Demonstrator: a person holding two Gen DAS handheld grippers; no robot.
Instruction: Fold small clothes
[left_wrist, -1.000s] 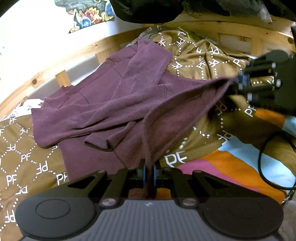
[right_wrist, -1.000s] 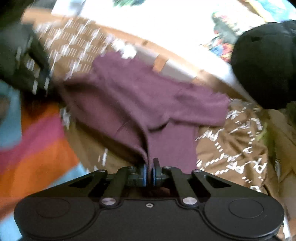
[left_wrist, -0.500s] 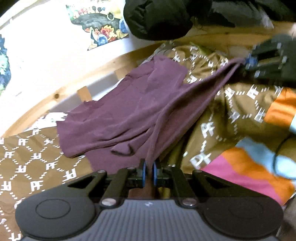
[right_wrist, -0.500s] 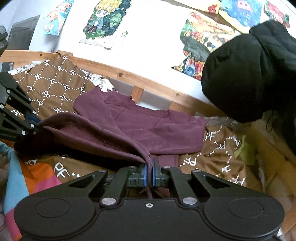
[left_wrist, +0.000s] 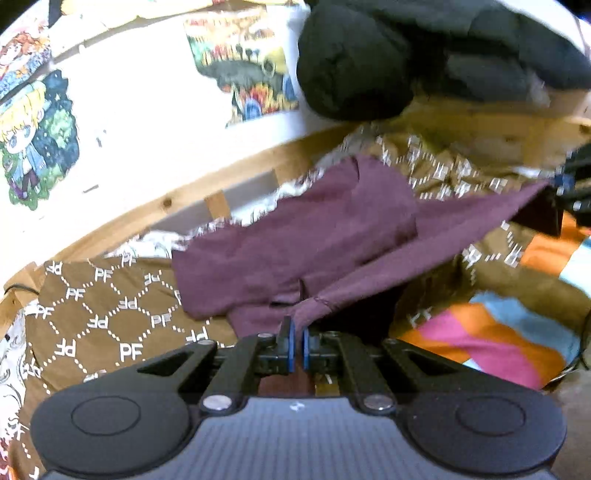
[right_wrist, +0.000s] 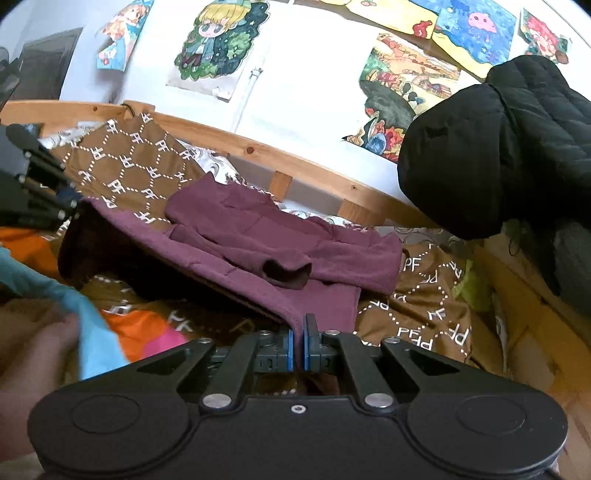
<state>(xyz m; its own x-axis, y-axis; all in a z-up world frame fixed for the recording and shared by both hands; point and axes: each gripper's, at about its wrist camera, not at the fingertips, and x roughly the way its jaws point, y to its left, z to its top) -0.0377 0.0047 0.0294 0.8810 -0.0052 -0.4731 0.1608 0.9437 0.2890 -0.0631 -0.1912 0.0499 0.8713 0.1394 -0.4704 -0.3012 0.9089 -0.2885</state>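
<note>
Maroon sweatshirt (left_wrist: 295, 240) hem stretched between left tool (left_wrist: 295, 345) and right tool (right_wrist: 298, 345), both clenched on it; body lies ahead on bed.

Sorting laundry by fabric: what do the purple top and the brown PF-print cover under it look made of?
Purple top: soft matte knit, probably cotton jersey or light fleece; it drapes limply and shows a stitched hem.
Brown PF-print cover: smooth printed woven cloth, perhaps cotton or polyester; flat, crisp white print, slight creases. Exact fibre cannot be told.

Both wrist views look closely down across the bed (left_wrist: 110, 306), sharing the purple top (left_wrist: 314, 236) (right_wrist: 280, 236) and postered wall (right_wrist: 303, 85).
</note>
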